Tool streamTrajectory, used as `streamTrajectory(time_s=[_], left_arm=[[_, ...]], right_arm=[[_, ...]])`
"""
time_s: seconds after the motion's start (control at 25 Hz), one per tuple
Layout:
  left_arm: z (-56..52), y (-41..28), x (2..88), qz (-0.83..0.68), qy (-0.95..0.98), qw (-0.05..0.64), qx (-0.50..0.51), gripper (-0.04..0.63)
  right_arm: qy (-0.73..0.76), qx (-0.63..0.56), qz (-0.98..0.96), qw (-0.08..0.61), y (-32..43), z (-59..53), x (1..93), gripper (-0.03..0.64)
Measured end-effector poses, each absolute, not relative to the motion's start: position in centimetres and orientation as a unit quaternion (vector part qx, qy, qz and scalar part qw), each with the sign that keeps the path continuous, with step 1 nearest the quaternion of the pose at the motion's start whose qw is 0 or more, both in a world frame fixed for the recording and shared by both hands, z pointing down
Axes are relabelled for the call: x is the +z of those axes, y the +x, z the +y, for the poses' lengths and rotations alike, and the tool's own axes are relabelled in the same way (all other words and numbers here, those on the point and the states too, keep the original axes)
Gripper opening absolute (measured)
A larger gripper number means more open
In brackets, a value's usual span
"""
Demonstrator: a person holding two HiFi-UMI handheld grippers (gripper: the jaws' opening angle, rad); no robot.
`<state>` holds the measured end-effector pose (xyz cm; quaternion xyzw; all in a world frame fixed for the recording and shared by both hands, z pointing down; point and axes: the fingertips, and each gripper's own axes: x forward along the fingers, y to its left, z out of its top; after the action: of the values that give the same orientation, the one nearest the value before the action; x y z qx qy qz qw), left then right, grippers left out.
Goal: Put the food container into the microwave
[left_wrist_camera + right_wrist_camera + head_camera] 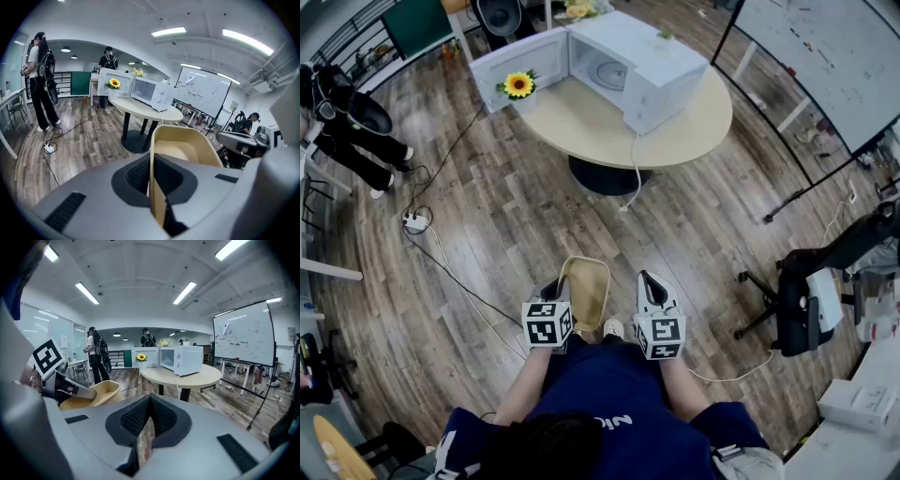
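Note:
A tan food container point(586, 291) hangs above the wooden floor in front of the person, with my left gripper point(555, 286) shut on its left wall. In the left gripper view the container's wall point(183, 150) stands pinched between my left gripper's point(151, 174) dark pads. My right gripper point(645, 278) is held just right of the container, jaws shut and apart from it. In the right gripper view its jaws point(147, 420) are pressed together, with the container point(91, 394) at the left. The white microwave point(628, 70) stands on the round table point(581, 127) ahead, its door point(520, 61) swung open.
A sunflower point(518, 84) stands by the microwave door. A power strip point(414, 222) and cables lie on the floor to the left. A person point(347, 122) stands at far left. A black office chair point(797, 300) is at the right, and a whiteboard point(825, 56) at upper right.

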<state>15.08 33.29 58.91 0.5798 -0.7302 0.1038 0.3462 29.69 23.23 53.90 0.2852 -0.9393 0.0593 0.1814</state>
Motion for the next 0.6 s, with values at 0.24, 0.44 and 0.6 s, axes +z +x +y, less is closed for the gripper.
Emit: streamTrajectory(time_s=[0.24,0.44,0.6], left_arm=[[33.3,14.0,58.6,-0.730,0.583,0.341,0.106,0.005],[33.5,13.1,58.6,-0.723,0.591,0.341,0.107,0.005],[34.0,12.3,58.8,-0.718,0.597,0.341,0.111,0.005]], right_arm=[[0.288,0.068,-0.940,0.172,28.7,23.4,53.9,0.009],[0.316,0.066,-0.932,0.167,28.3,23.3,53.8,0.012],[0.324,0.068,-0.930,0.161,27.7,23.9,53.7,0.012]])
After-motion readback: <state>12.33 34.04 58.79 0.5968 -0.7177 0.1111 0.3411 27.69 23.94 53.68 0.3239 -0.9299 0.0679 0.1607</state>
